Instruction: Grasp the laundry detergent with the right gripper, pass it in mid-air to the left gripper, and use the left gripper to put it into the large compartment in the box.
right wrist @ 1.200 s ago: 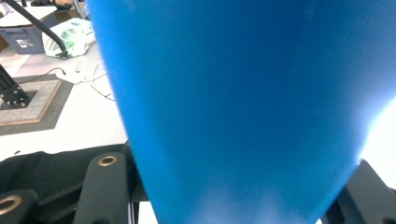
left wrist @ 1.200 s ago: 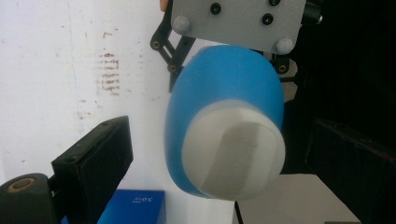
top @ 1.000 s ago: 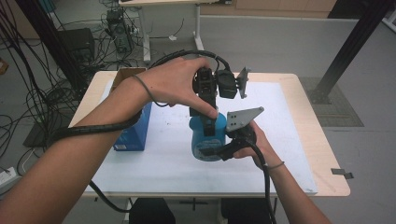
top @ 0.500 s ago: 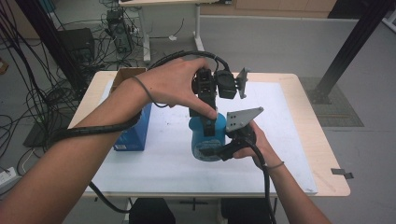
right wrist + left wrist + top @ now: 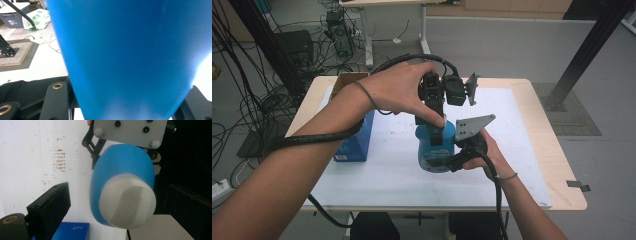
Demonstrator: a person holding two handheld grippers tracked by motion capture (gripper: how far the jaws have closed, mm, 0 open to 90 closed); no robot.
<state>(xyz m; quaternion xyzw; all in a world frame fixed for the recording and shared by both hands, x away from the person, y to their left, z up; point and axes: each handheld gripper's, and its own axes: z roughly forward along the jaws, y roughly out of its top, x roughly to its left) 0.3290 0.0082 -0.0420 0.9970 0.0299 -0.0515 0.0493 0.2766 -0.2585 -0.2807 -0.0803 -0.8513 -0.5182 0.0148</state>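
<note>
Room: cabled workshop floor around a pale table (image 5: 557,150) under a white sheet.
Bottle: blue bottle (image 5: 434,147) stands mid-table, white cap (image 5: 127,205) up, beside a blue box (image 5: 357,142).
Right gripper (image 5: 449,161): clamped on the bottle's lower body from the side, likely to steady it.
Left gripper (image 5: 437,131): hangs above, jaws apart on either side of the cap, not touching; probably lined up to grip and twist it.
Change: none seen; hands, grippers and bottle sit as they did a second ago.
</note>
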